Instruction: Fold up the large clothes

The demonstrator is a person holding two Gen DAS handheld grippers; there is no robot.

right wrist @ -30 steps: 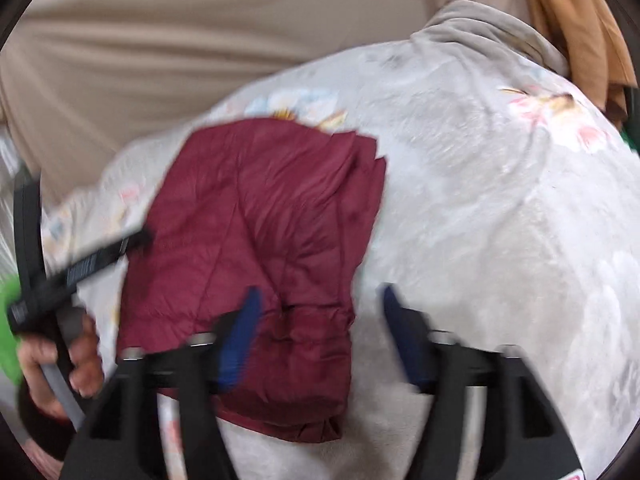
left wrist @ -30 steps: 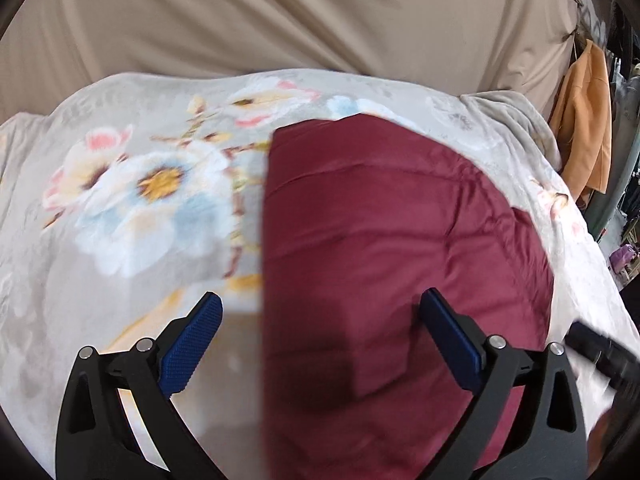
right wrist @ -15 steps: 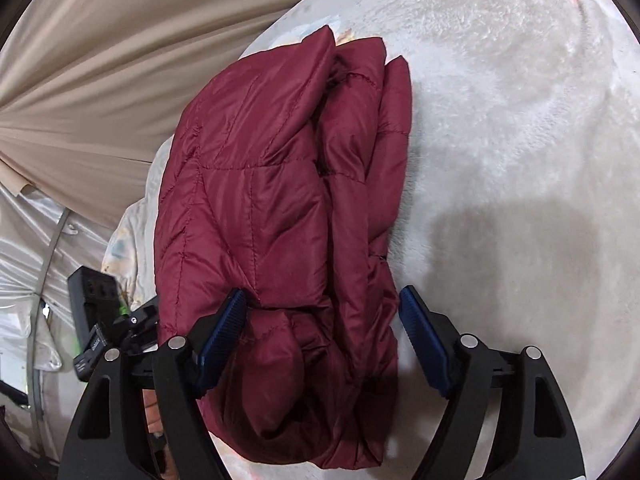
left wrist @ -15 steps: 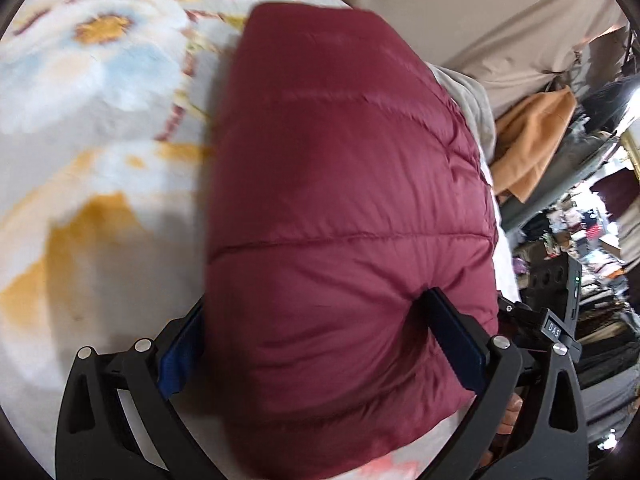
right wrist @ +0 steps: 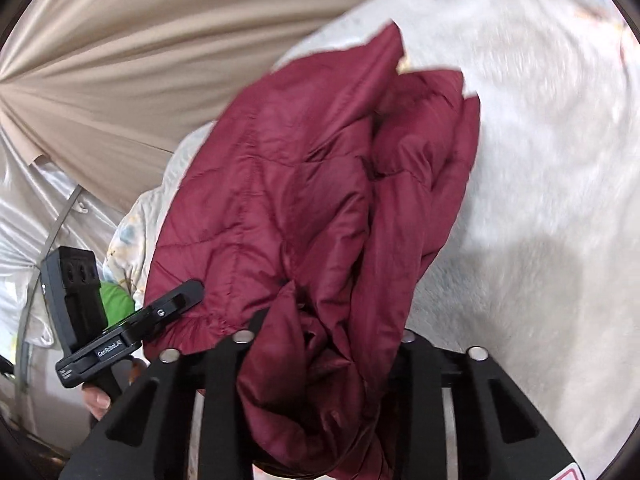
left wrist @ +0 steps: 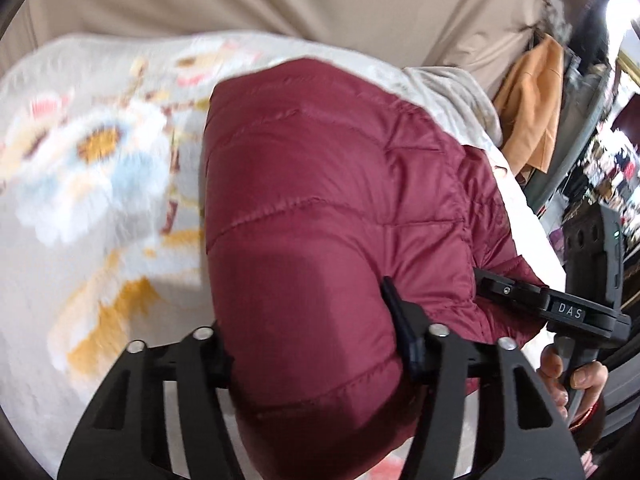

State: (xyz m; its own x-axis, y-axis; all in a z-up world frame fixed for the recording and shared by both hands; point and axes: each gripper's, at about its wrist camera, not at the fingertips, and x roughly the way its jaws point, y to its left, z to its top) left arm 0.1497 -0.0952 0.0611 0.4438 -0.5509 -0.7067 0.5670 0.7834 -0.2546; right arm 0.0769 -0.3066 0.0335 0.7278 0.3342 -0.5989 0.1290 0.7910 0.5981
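A folded maroon quilted puffer jacket [left wrist: 320,216] filled the middle of both views, lying on a floral fleece blanket [left wrist: 92,168]. The left gripper [left wrist: 308,340] and right gripper [right wrist: 324,344] each had their fingers closed on its near edge at the bottom of frame. It looked light, soft, puffy and slippery, best pinched deep through all layers at the bunched edge.

A floral blanket [left wrist: 100,168] covers the bed. Beige curtain [left wrist: 280,0] hangs behind it; an orange garment [left wrist: 532,108] hangs at right.
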